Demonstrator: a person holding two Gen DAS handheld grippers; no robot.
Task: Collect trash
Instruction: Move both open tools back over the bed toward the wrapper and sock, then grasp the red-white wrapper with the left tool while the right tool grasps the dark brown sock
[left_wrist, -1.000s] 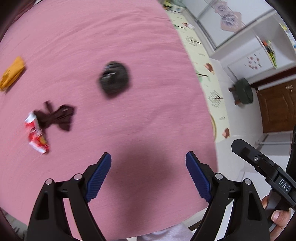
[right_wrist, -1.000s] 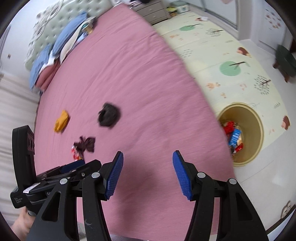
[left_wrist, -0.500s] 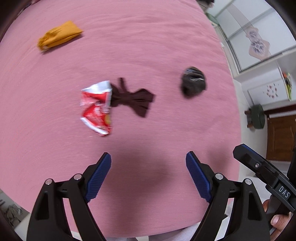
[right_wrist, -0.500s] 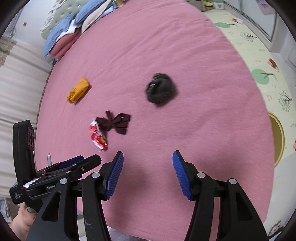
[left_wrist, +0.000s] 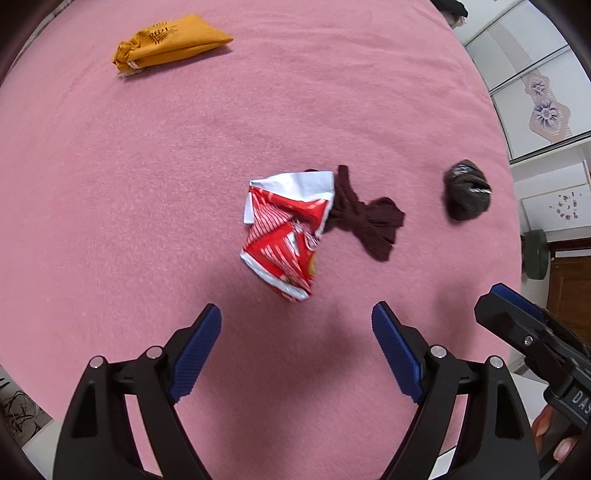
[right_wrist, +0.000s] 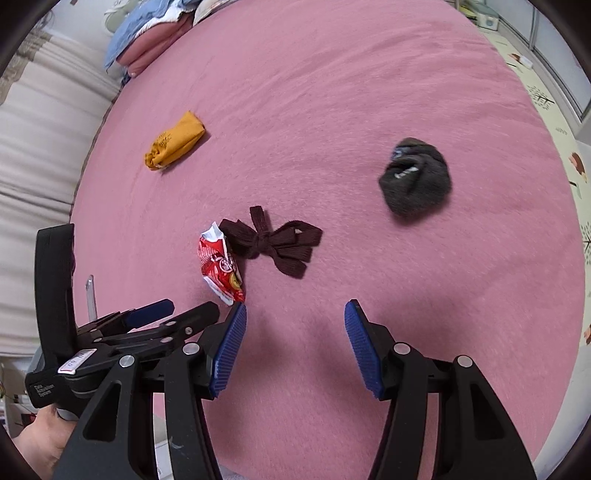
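Observation:
A crumpled red and white snack wrapper (left_wrist: 286, 236) lies on the pink bed (left_wrist: 147, 166), touching a dark brown knotted cloth (left_wrist: 365, 219). It also shows in the right wrist view (right_wrist: 219, 267) next to the brown cloth (right_wrist: 277, 243). My left gripper (left_wrist: 295, 328) is open and empty, just short of the wrapper. My right gripper (right_wrist: 295, 321) is open and empty, to the right of the wrapper. The left gripper's body (right_wrist: 122, 332) shows in the right wrist view.
An orange drawstring pouch (left_wrist: 170, 40) lies at the far left, also in the right wrist view (right_wrist: 173, 142). A balled dark grey sock (left_wrist: 467, 194) lies to the right, also in the right wrist view (right_wrist: 415, 177). Folded bedding (right_wrist: 155, 40) sits at the head. A patterned floor mat (right_wrist: 554, 99) lies beyond the bed.
Both grippers have swung left over the bed and closer to the wrapper, which now sits centred before the left gripper. The bin has left the right wrist view. Both stay open.

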